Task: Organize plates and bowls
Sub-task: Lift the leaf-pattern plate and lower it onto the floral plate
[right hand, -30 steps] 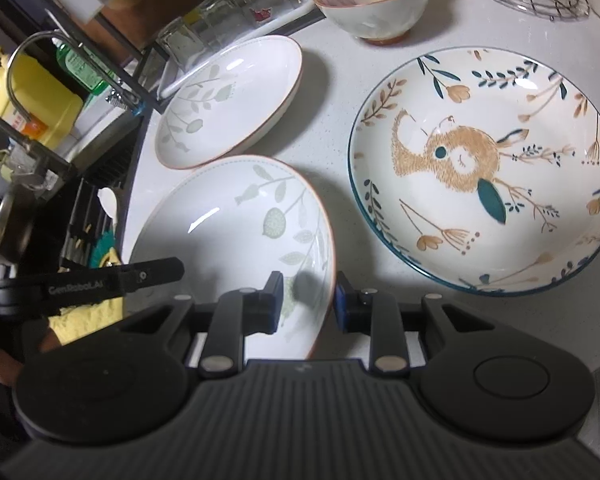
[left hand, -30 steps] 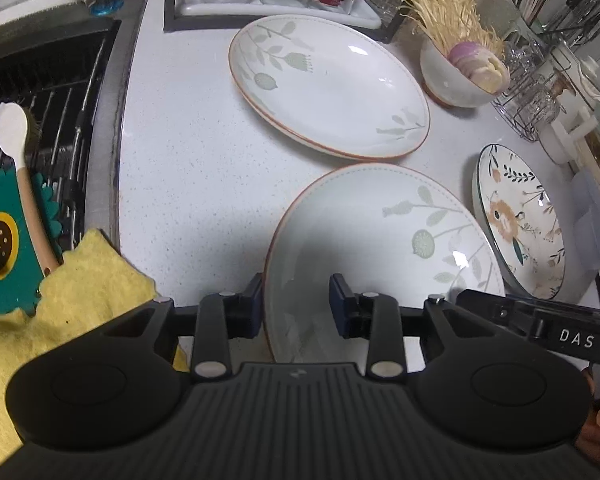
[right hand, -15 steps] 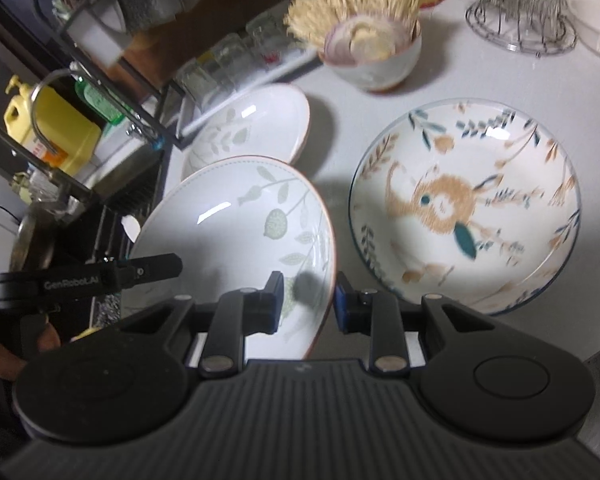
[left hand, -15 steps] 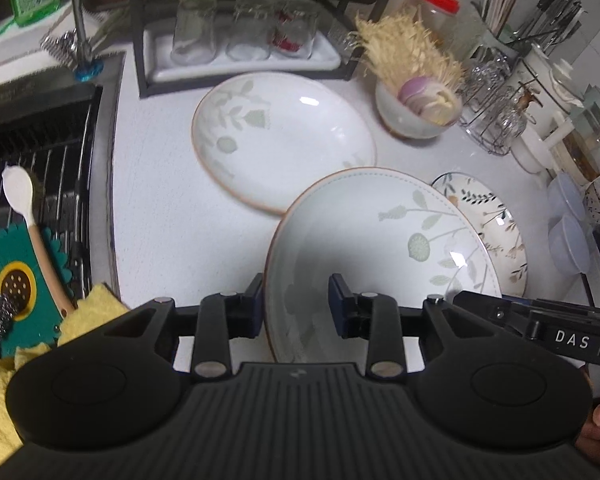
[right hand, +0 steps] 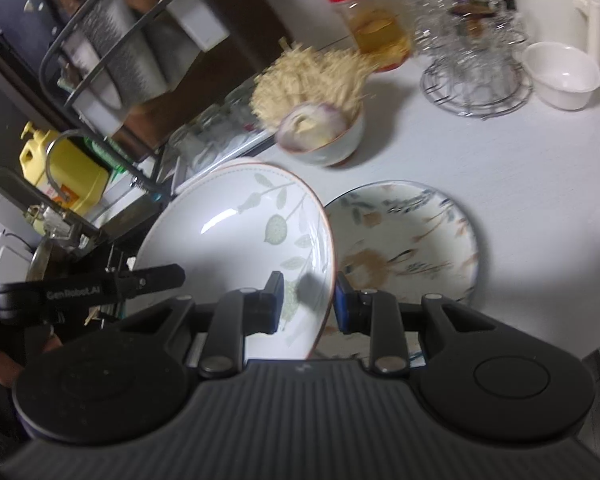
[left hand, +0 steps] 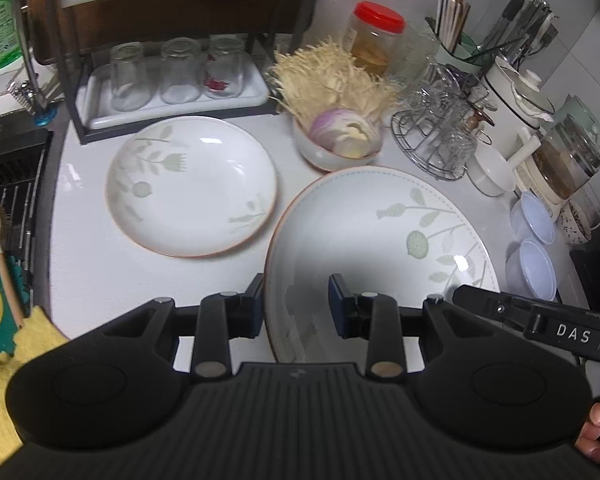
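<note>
Both the left tongs point(left hand: 296, 306) and right tongs point(right hand: 306, 302) were clenched on opposite rims of the leaf-patterned plate point(left hand: 364, 240), held above the counter point(right hand: 480, 168). With only thin rims pinched, uneven hands might tilt it and let it slip onto the floral plate point(right hand: 412, 236) below.

R tool point(right hand: 305, 300) clamps leaf plate point(right hand: 236, 236) rim.

White speckled counter point(left hand: 100, 264) fills mid-frame; sink point(left hand: 8, 184) w/ dark rack at left edge; tiled wall point(left hand: 580, 20) upper right, poss. light grey; dark shelf frame point(left hand: 64, 60) upper left.
</note>
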The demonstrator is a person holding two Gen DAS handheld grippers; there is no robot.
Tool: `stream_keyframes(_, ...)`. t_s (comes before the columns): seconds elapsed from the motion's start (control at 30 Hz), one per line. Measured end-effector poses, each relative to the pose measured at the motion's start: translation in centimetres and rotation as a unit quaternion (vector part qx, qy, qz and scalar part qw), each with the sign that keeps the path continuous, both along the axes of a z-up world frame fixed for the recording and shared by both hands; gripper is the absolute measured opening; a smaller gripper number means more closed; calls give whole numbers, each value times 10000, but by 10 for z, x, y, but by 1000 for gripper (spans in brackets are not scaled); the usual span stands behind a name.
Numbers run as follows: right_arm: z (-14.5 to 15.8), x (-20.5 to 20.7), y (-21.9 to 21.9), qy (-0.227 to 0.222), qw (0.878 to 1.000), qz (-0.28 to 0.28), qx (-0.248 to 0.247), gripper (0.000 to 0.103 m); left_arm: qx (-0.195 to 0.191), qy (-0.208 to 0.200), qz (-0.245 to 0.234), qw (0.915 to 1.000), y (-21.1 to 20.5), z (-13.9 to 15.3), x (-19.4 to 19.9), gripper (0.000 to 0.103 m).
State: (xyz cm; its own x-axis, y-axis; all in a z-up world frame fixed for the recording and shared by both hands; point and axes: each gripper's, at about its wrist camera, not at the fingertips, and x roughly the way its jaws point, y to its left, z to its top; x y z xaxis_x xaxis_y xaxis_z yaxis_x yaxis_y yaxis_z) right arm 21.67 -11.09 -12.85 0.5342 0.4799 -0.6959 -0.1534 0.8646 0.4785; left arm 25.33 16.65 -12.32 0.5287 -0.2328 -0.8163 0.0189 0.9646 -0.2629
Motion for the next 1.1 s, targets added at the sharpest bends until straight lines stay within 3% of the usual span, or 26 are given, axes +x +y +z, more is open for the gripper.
stream_keyframes(0.5, -20, 19, -74, 206, 9997, -150, -6, 29, 334, 324, -222, 9987, -85, -18, 28, 37)
stream_keyframes(0.87, -38, 43, -81, 302, 9994, -76, -135, 29, 534, 536, -329, 9966, -102, -36, 47, 37)
stream_keyframes(1.1, -52, 53, -81, 400, 9987, -92, -312, 29, 457, 890, -240, 9947, -104, -61, 57, 37)
